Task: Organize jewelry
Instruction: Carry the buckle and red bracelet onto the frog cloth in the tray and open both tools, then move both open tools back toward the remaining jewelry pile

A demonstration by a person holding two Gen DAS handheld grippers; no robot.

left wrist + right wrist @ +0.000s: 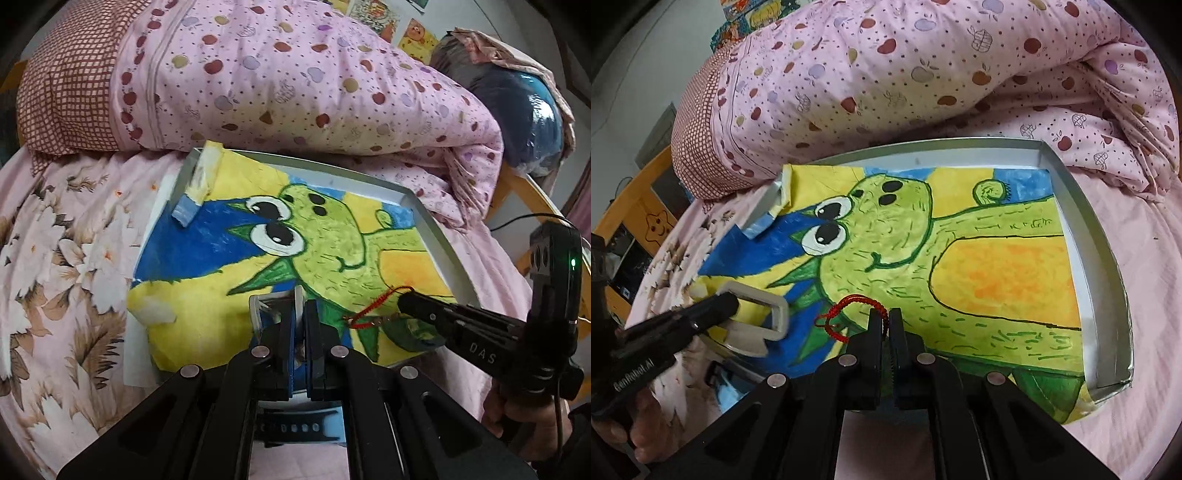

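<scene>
On each black arm, lettering: "DAS" (482, 353), "GenRobot.AI" (632, 376).

Tray wall (1108, 295) blocks right side; quilt (923, 74) crowds far edge; drawing (997, 266) centre open.

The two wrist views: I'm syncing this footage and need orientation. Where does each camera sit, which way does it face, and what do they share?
Left wrist: sits on the left gripper, looking forward over the dinosaur drawing toward the pink quilt; its fingers clamp a white buckle; the right gripper and its holding hand enter from the right.
Right wrist: sits on the right gripper, facing the same quilt; its fingers pinch a red cord; the left gripper enters from the left.
Shared: drawing, silver tray, quilt, red cord, buckle, both grippers.
</scene>
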